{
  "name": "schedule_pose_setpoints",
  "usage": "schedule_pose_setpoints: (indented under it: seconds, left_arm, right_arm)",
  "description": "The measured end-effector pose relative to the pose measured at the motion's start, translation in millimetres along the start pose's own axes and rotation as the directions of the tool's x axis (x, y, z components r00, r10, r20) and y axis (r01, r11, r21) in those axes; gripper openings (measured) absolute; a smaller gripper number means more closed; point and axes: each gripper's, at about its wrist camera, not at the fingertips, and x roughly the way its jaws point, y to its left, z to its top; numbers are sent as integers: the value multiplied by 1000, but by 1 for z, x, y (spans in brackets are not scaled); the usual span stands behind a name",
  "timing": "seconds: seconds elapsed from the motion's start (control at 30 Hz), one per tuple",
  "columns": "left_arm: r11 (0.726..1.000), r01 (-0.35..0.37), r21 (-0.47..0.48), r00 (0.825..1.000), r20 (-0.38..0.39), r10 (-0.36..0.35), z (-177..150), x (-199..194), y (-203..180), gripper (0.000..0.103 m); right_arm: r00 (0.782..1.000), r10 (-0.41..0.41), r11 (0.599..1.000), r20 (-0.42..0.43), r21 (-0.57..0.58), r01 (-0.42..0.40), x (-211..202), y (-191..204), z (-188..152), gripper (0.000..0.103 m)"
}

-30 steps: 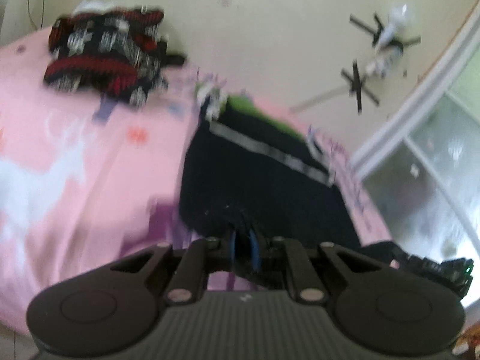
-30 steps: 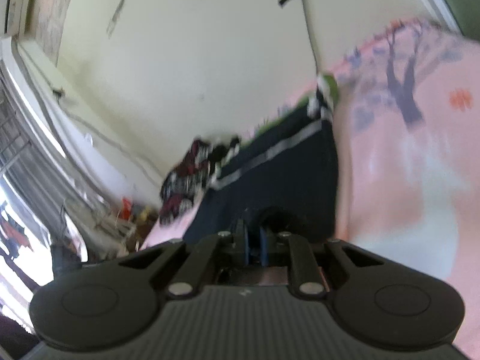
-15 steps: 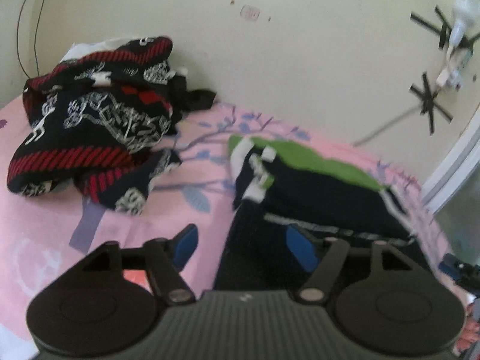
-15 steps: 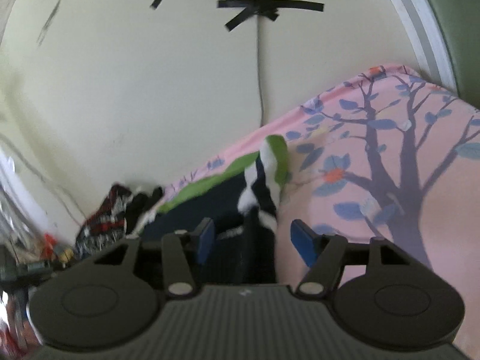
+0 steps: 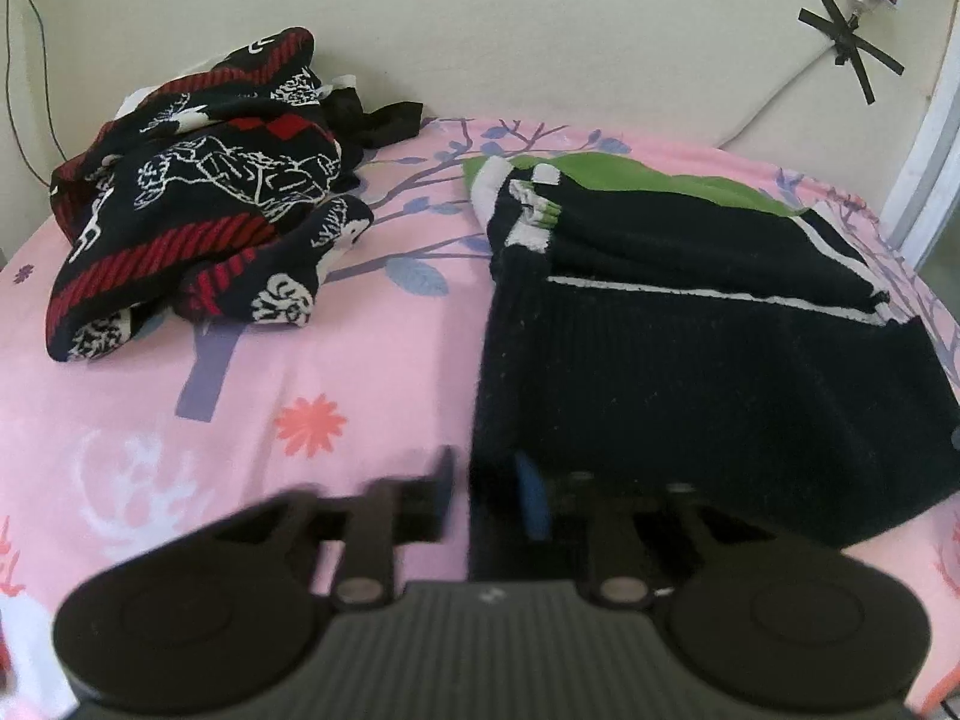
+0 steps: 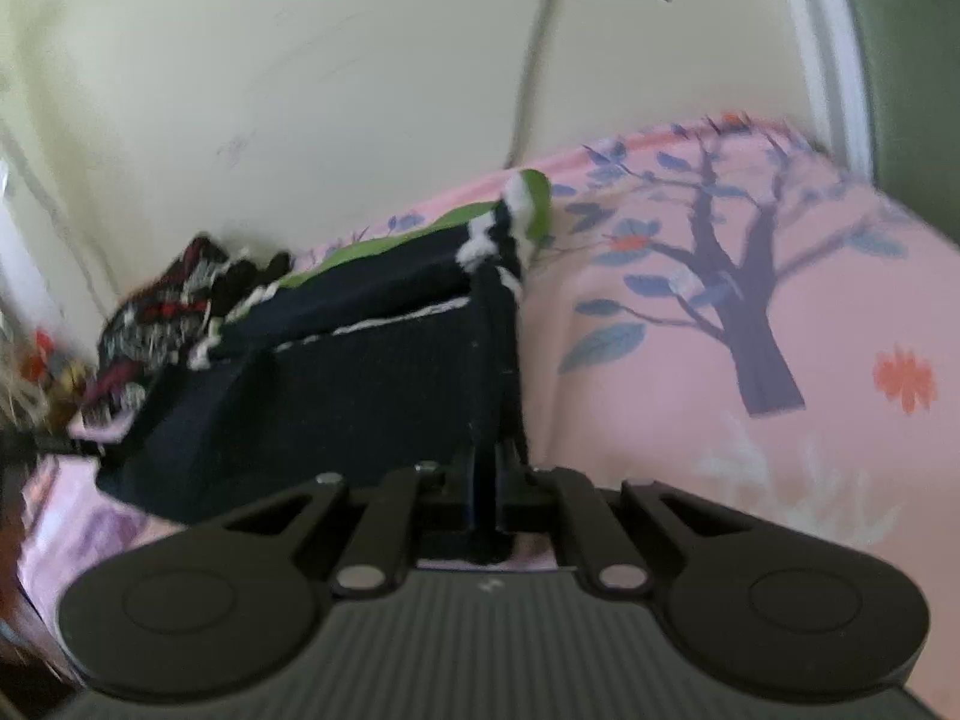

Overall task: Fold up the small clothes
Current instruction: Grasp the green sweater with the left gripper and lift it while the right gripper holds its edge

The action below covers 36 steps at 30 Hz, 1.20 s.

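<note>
A dark navy garment [image 5: 690, 372] with a white stripe and a green part lies partly folded on the pink bedsheet [image 5: 336, 372]. My left gripper [image 5: 487, 498] straddles its near left edge. Its jaws are closing, with the edge of the cloth between them and the left finger [image 5: 443, 489] still clear of the fabric. In the right wrist view the same garment [image 6: 360, 378] runs down into my right gripper [image 6: 483, 495], which is shut on its near right edge. That edge is pulled up into a taut ridge.
A crumpled pile of black, red and white patterned clothes [image 5: 198, 204] lies at the back left of the bed, also seen small in the right view as the patterned pile [image 6: 162, 312]. The cream wall [image 5: 600, 30] with a cable and black tape cross [image 5: 852, 48] stands just behind the bed.
Both grippers let go of the garment and opened, then came down at its near edge. The right one has shut on the cloth again; the left one's jaws have narrowed around the left edge.
</note>
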Motion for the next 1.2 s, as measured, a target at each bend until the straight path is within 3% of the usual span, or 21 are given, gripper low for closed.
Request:
schedule_pose_setpoints:
  seconds: [0.03, 0.07, 0.1, 0.17, 0.23, 0.27, 0.3, 0.37, 0.47, 0.53, 0.63, 0.73, 0.77, 0.8, 0.87, 0.9, 0.93, 0.97, 1.0, 1.1, 1.2]
  left_arm:
    - [1000, 7, 7, 1000, 14, -7, 5, -2, 2, 44]
    - [1000, 9, 18, 999, 38, -10, 13, -6, 4, 46]
    - [999, 4, 32, 998, 63, -6, 23, -10, 4, 46]
    - [998, 0, 60, 994, 112, -7, 53, -13, 2, 46]
    - [996, 29, 89, 986, 162, -43, 90, -5, -5, 54]
    - [994, 38, 103, 982, 178, -56, 107, 4, -10, 66]
    - [993, 44, 110, 980, 191, -64, 124, 15, -15, 82]
    - [990, 69, 126, 976, 195, -93, 162, 47, -28, 97]
    - [987, 96, 126, 988, 108, -110, 207, 111, -47, 98]
    - [987, 99, 125, 994, 43, -105, 223, 149, -58, 98]
    - [983, 117, 144, 993, -43, -112, 234, 197, -72, 98]
    - [974, 166, 157, 984, -96, -152, 231, 222, -81, 99]
    - [973, 163, 164, 984, -104, -147, 231, 227, -85, 95]
    - [972, 155, 175, 984, -110, -137, 228, 231, -88, 81]
    - [969, 128, 212, 989, -97, -110, 224, 233, -93, 63]
    - [965, 143, 220, 988, -88, -127, 222, 230, -95, 47]
    - [963, 154, 221, 987, -87, -138, 223, 226, -96, 39]
    - [963, 146, 228, 988, -78, -131, 221, 221, -98, 24]
    - [961, 131, 242, 991, -65, -118, 220, 217, -101, 19]
    - [955, 106, 279, 994, 2, -110, 219, 192, -102, 17]
    - [947, 133, 293, 984, 75, -161, 208, 148, -104, 17]
  right_arm:
    - [1000, -14, 1000, 18, -14, 15, 0, -1, 9, 8]
    - [999, -22, 1000, 46, -17, 23, -2, -2, 22, 20]
    - [997, -21, 1000, 73, -15, 22, -1, -4, 37, 39]
    - [994, 2, 1000, 114, -12, -1, 6, -5, 74, 41]
    - [990, 78, 997, 118, -8, -78, 28, -3, 115, 42]
    - [988, 115, 993, 100, -7, -115, 43, -1, 132, 45]
    - [987, 147, 989, 67, -4, -147, 61, 2, 148, 55]
    - [986, 167, 986, -15, -1, -167, 110, 6, 180, 59]
    - [983, 145, 989, -117, 5, -145, 180, 8, 212, 60]
    - [982, 110, 992, -154, -43, -118, 218, 16, 226, 66]
    - [975, 82, 987, -209, -120, -108, 262, 28, 235, 69]
    - [953, 99, 972, -286, -175, -154, 296, 36, 233, 75]
    - [946, 93, 967, -311, -199, -160, 306, 40, 231, 76]
    - [938, 81, 959, -338, -229, -166, 315, 43, 226, 76]
    - [925, 64, 951, -375, -256, -170, 324, 44, 218, 65]
    - [920, 74, 948, -385, -260, -185, 326, 44, 214, 48]
    - [929, 82, 941, -362, -279, -192, 320, 46, 212, 30]
    - [934, 80, 933, -349, -303, -193, 314, 48, 210, 25]
    - [942, 75, 927, -328, -325, -187, 307, 51, 209, 15]
    - [959, 110, 921, -262, -335, -197, 273, 55, 210, 8]
    - [971, 158, 904, -180, -369, -215, 225, 69, 207, 6]
